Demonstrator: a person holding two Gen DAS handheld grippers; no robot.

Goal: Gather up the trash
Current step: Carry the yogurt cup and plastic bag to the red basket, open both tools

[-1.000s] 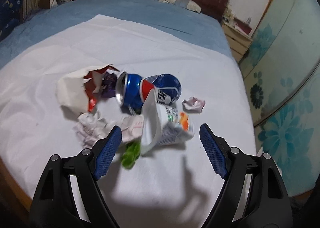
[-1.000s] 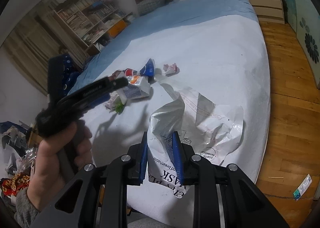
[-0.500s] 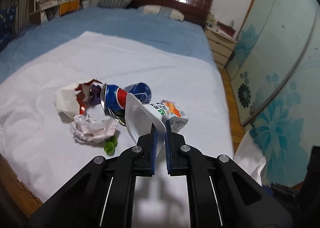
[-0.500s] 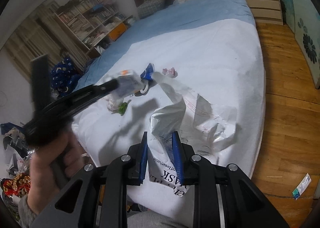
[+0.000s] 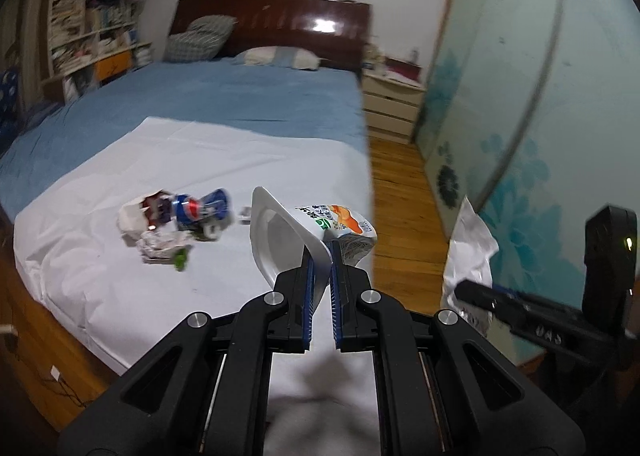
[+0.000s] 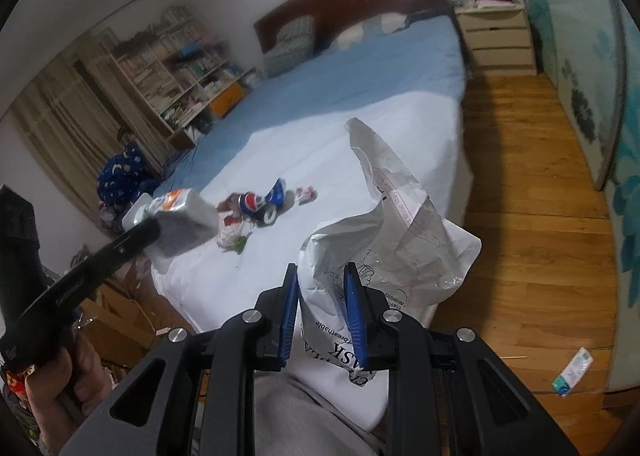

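Note:
My left gripper is shut on the rim of a white plastic cup with a green and orange label and holds it in the air above the bed. The cup also shows in the right wrist view. My right gripper is shut on the edge of a white plastic bag, held up off the bed; the bag also shows at the right of the left wrist view. A crushed blue Pepsi can, a torn white and red wrapper, crumpled paper and a green scrap lie on the white sheet.
A small pink and white paper ball lies beyond the can. The bed has a blue cover and a dark headboard. A wooden floor, a nightstand and a sliding door lie to the right. A bookshelf stands at the left.
My left gripper shut on the white cup, lifted it off the bed and carried it right, away from the pile. My right gripper raised the bag off the sheet.

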